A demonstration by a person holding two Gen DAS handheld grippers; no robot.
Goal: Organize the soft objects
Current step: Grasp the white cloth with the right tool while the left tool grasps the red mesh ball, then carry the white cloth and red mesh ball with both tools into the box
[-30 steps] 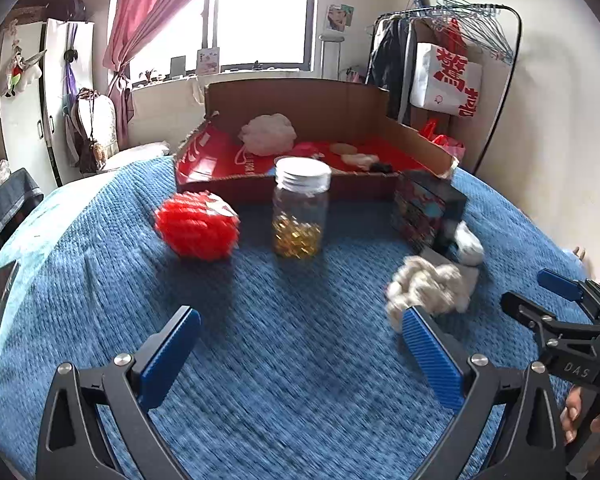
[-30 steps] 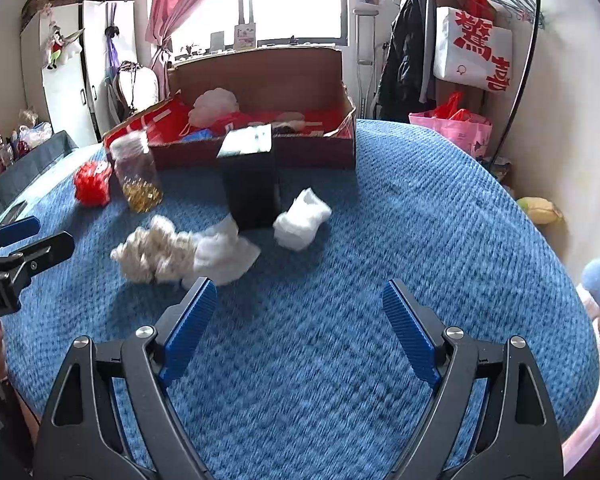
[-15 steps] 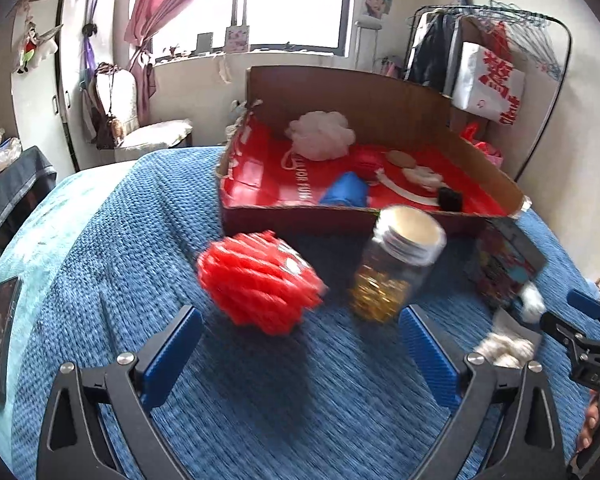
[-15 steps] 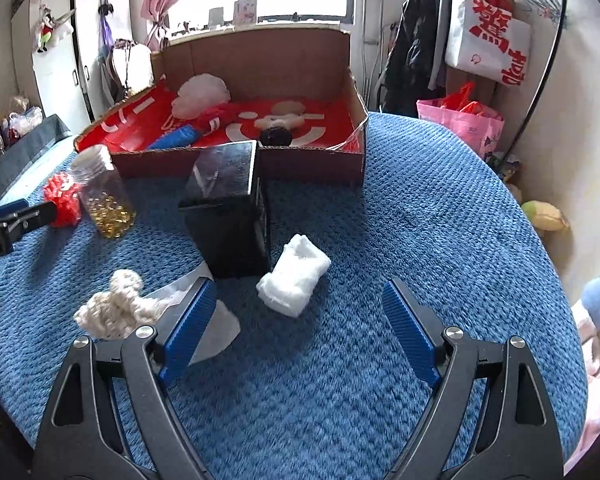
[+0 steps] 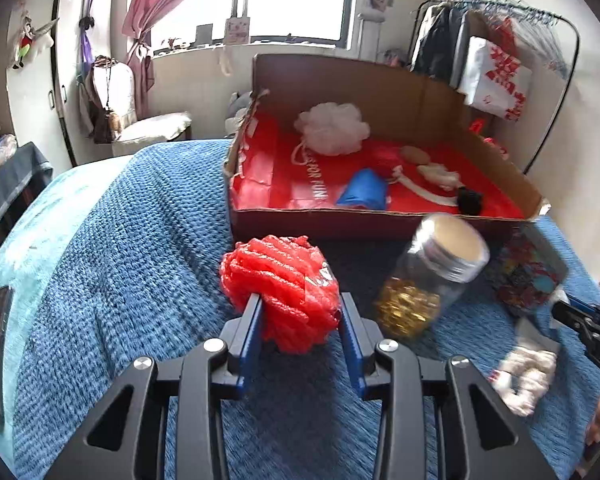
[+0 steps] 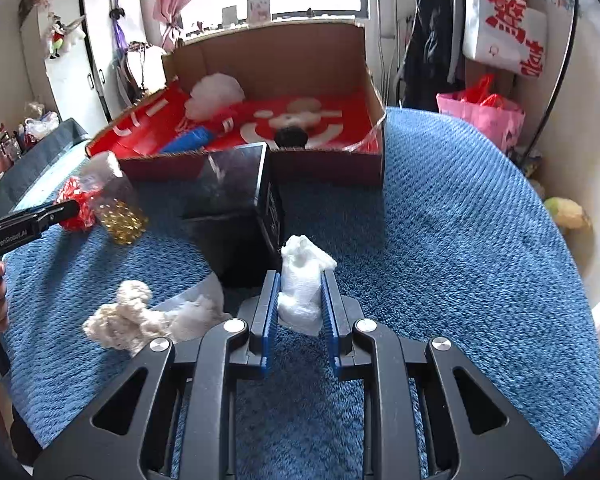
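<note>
Since the earlier frames both hand-held grippers have closed in from wide open. The left hand-held gripper (image 5: 300, 320) moved in on the red mesh puff (image 5: 281, 288) and its jaws have just been closing; the pads now clamp the puff's lower half. The right hand-held gripper (image 6: 300, 300) did likewise with the white cloth wad (image 6: 302, 280), pinched upright between its pads. Both items sit on the blue bedspread (image 6: 460, 240), not visibly lifted. My read: two soft objects are secured at once, and the next step is to lift and carry them to the cardboard box (image 5: 380, 224) at 12 o'clock. Around the left grip: glass jar (image 5: 432, 280) of yellow beads at 3 o'clock, leaning, just beside the puff, so a sideways swing could knock it. The box's front wall stands just behind the puff, so it needs height to clear. Around the right grip: black box (image 6: 235, 216) at 11 o'clock, touching or nearly touching the wad, and it blocks the straight line to the cardboard box. Open bedspread from 1 to 4 o'clock gives room to go around. A cream knotted rope piece (image 6: 119, 320) at 9 o'clock is yet to be sorted. The cardboard box already holds a white puff (image 5: 332, 128) and a blue item (image 5: 364, 194), with free floor at its near left.
</note>
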